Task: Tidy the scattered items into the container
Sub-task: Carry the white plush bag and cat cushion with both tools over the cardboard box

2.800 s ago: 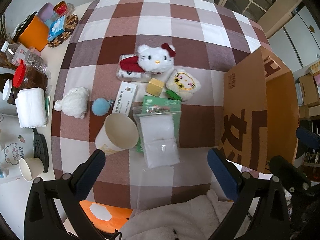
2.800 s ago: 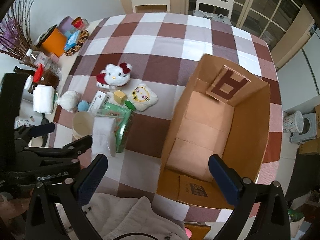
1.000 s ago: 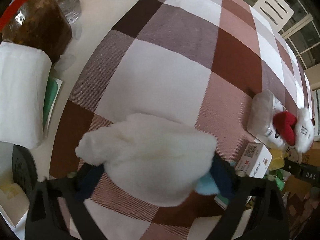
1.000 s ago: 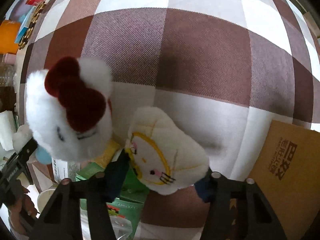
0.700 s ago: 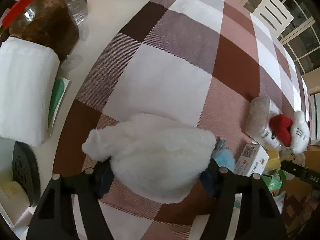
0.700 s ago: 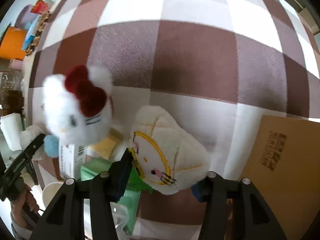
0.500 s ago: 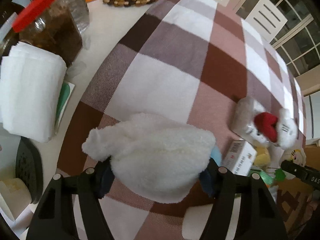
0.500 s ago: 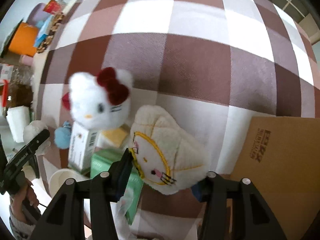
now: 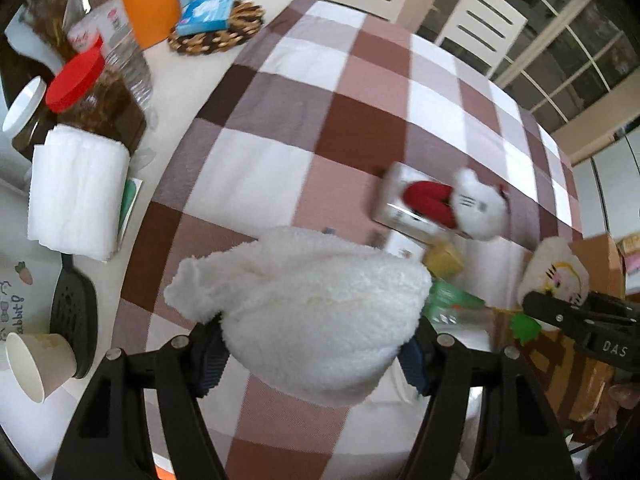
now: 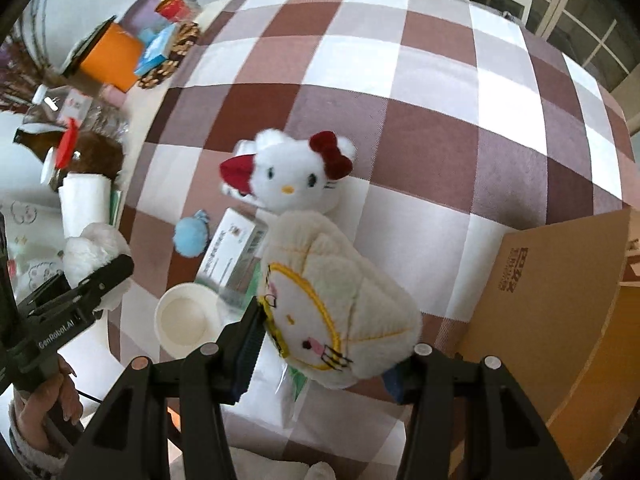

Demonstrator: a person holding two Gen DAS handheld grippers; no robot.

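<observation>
We look down on a table [image 10: 440,128] covered by a brown, mauve and white checked cloth. The cardboard box [image 10: 560,300], the container, stands at the right edge of the right wrist view, its printed outer wall facing the camera.

In the left wrist view, the left gripper [image 9: 316,356] is closed on the white fluffy plush [image 9: 316,300]. The plush fills the gap between the jaws; the blue pads press into its lower sides, and its bulk bulges above the fingertips. In the right wrist view we see this gripper and plush at the left edge, with a hand [image 10: 44,400] around the handle.

The right gripper [image 10: 324,360] is closed on the cream embroidered plush [image 10: 336,304]. The left pad presses the plush's edge beside the yellow stitching; the right pad sits under its far lower corner. This held plush lies between the scattered items and the box wall, apart from both.

The remaining items lie on the cloth: a white cat plush with a red bow [image 10: 296,176] lies on a clear-wrapped pack just beyond the held cream plush, a white carton [image 10: 232,248] sits to the left of it, a paper cup [image 10: 188,320] lies mouth toward the camera near the left finger, and a blue pompom [image 10: 192,236] sits beside the carton. A green packet [image 9: 452,300] lies partly hidden behind the white fluffy plush.
</observation>
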